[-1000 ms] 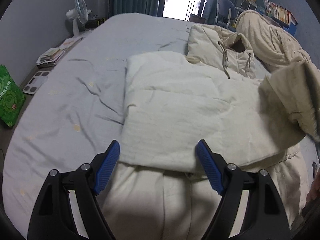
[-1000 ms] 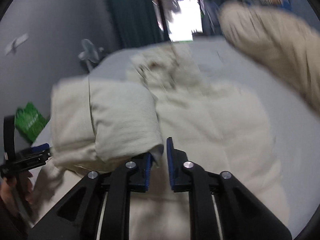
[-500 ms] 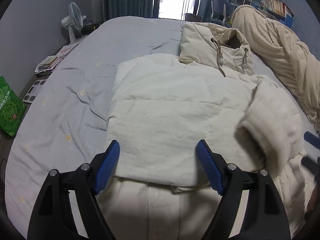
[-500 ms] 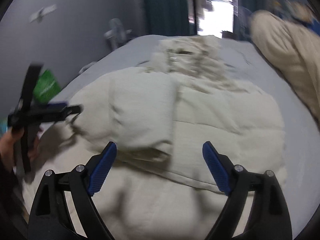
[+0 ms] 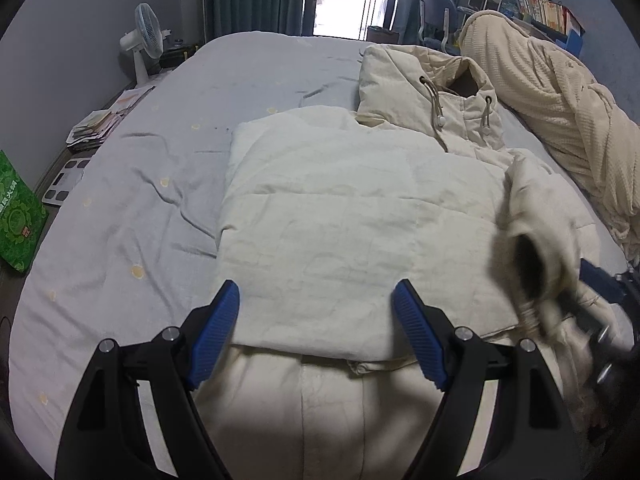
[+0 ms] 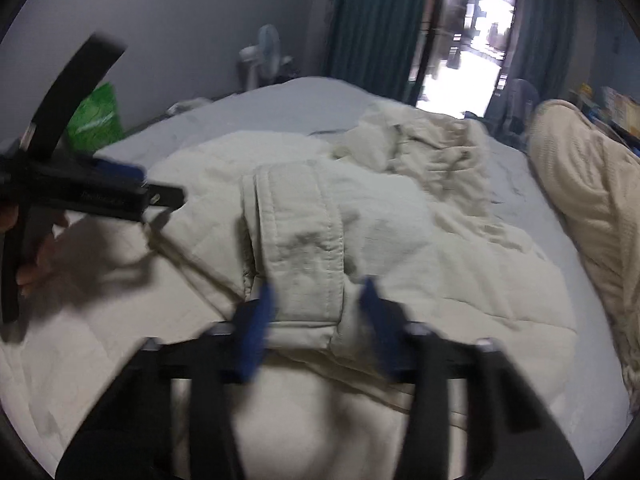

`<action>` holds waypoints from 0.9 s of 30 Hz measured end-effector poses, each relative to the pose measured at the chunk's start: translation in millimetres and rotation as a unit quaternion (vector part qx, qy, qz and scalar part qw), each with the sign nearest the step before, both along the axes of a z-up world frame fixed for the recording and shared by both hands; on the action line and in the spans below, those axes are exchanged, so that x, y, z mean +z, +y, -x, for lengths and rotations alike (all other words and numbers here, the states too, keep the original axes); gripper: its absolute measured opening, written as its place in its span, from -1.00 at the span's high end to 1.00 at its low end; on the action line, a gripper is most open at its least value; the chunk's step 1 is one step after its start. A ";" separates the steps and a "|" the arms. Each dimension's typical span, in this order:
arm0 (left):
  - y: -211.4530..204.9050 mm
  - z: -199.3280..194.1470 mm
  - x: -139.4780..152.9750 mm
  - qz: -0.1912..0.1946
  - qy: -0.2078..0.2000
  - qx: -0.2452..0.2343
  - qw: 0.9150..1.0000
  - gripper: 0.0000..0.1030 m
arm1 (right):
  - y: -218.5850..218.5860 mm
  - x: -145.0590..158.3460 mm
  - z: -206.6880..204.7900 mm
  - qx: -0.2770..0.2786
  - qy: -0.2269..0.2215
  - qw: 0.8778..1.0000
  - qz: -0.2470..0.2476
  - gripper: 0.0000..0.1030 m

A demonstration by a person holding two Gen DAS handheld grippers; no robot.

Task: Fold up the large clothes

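Much bare sheet (image 5: 160, 184) beside jacket (image 5: 340, 216)

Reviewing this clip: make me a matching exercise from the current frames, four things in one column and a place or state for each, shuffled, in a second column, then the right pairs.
Things:
1. left gripper
2. sleeve cuff
3. hood
4. fan

Places or states:
A. standing on the floor beside the bed
B. between the right gripper's blue pads
C. open above the folded jacket
D. lying flat at the jacket's far end, drawcords showing

Pairs: 1-C, 2-B, 3-D, 4-A
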State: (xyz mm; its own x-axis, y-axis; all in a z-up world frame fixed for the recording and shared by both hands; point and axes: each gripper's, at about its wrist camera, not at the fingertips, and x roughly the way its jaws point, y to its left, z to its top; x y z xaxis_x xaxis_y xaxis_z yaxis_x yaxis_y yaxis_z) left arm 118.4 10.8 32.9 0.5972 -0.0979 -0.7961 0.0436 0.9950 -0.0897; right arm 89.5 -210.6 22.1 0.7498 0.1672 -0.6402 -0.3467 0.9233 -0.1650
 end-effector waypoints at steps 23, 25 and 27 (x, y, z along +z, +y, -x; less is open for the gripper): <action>-1.2 6.1 20.6 0.034 -0.045 -0.009 0.998 -0.47 | -178.0 34.4 -21.3 -0.244 -0.018 0.969 -0.038 -0.42; -6.7 5.9 22.2 0.032 -0.048 -0.020 0.998 -0.47 | -174.8 42.9 -18.2 -0.237 -0.041 0.970 -0.038 -0.45; -15.7 2.2 17.0 0.027 -0.036 -0.032 0.998 -0.47 | -164.8 41.4 -19.1 -0.191 -0.044 0.979 -0.060 -0.52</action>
State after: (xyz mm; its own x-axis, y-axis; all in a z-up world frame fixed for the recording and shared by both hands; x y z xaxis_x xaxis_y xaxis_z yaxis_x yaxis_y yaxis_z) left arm 116.2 -4.9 50.0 0.6434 -0.1793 -0.7443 0.1150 0.9838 -0.1376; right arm 108.6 -375.5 63.4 0.8232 -0.0665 -0.5639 0.0391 0.9974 -0.0605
